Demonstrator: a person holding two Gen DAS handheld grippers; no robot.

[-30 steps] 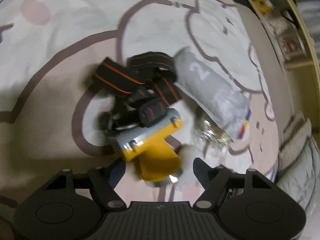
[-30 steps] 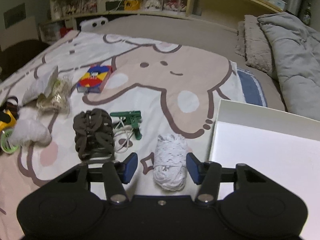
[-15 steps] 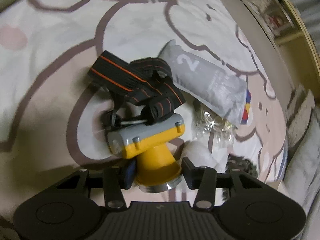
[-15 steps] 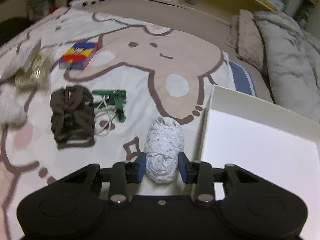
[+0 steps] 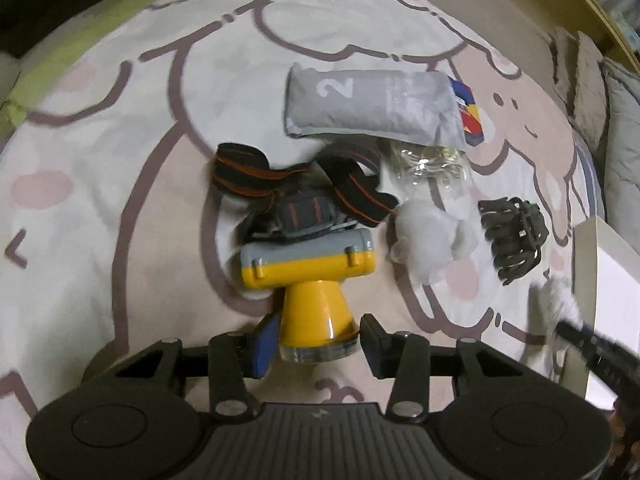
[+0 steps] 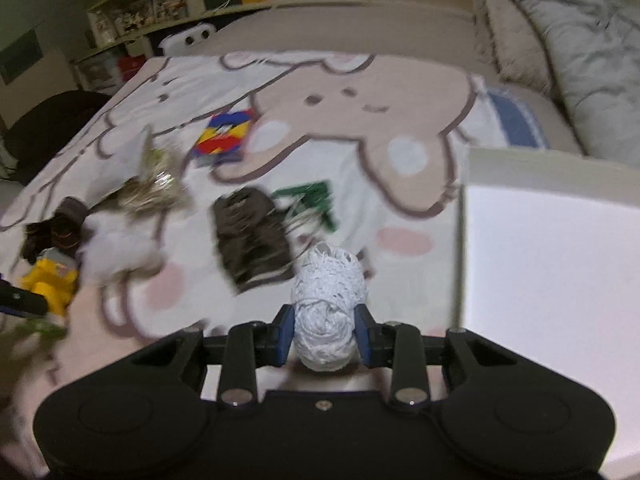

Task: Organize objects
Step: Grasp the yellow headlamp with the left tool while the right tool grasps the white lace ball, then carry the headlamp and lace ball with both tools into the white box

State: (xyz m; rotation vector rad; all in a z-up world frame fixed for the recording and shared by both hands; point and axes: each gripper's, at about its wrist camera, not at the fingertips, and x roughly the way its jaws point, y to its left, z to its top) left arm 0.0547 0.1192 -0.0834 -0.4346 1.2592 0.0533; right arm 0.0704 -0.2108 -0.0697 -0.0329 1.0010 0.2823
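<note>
Only readable mark: a white "2" on the grey pouch, left wrist view. Print on the colourful box is too blurred to read.

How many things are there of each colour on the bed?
White: 2, lace roll, fluffy ball
Yellow: 1, headlamp
Grey: 1, pouch
Brown: 1, hair claw
Green: 1, clip
Multicoloured: 1, card box
Clear: 1, bag
Total: 8

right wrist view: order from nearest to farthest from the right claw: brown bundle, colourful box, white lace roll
1. white lace roll, gripped in the right claw
2. brown bundle, just beyond, left
3. colourful box, farthest, up the blanket, left
</note>
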